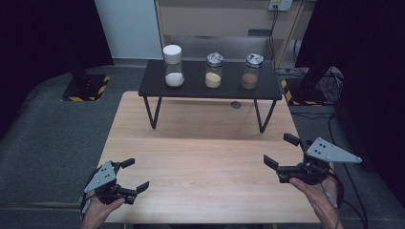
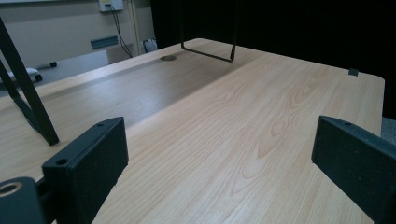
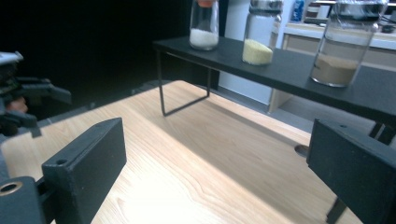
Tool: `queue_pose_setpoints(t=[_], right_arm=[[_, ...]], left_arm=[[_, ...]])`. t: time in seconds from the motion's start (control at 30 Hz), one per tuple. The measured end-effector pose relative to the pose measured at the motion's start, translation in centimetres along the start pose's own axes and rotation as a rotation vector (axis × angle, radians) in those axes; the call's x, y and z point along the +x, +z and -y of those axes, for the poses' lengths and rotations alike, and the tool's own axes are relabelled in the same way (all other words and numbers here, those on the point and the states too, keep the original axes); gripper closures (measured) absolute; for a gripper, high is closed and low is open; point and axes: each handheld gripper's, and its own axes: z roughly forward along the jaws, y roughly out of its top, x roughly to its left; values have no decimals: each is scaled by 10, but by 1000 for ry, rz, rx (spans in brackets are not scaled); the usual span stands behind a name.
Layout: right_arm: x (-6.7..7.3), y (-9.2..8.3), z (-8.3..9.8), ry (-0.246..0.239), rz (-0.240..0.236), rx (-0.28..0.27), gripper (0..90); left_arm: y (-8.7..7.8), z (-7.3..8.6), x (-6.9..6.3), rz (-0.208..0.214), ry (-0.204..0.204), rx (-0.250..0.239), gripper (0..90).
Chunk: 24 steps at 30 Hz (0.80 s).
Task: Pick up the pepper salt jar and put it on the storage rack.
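Three glass jars stand in a row on a low black shelf (image 1: 191, 88) at the back of the wooden table (image 1: 205, 152). The left jar (image 1: 173, 67) has a white lid and white powder, the middle jar (image 1: 213, 70) yellow powder, the right jar (image 1: 251, 71) brown powder. My left gripper (image 1: 137, 174) is open over the table's near left corner, with nothing between its jaws. At the near right, my right gripper (image 1: 280, 150) is also open and holds nothing. In the right gripper view the white jar (image 3: 204, 28), yellow jar (image 3: 258, 37) and brown jar (image 3: 344, 51) stand well ahead of my gripper (image 3: 215, 154).
The shelf stands on thin black wire legs (image 1: 154, 112) with open space beneath. A round cable hole (image 1: 235, 104) sits in the table under the shelf. Grey floor surrounds the table, with black stands and cables at the back right (image 1: 325, 81).
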Motion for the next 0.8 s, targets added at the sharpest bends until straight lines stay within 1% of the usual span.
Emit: queue_pose_setpoints(t=[0.17,0.3,0.4,0.43,0.53,0.8], right_arm=[[0,-5,9,16,-9,14,55],[4,-9,13,2,7,20,55],[5,-10,18,0,13,26,55],[4,-11,20,3,10,29,55],[4,-11,25,-11,3,42,53],[4,-10,42,17,-2,63,54]], left_arm=[[0,1,0,-3,0,-5,26],[-1,1,0,-9,3,-8,26],[-3,1,0,-12,3,-11,26],[-3,2,0,-14,0,-17,26],[-4,3,1,-15,-4,-18,27],[-5,3,0,-19,-2,-19,27]])
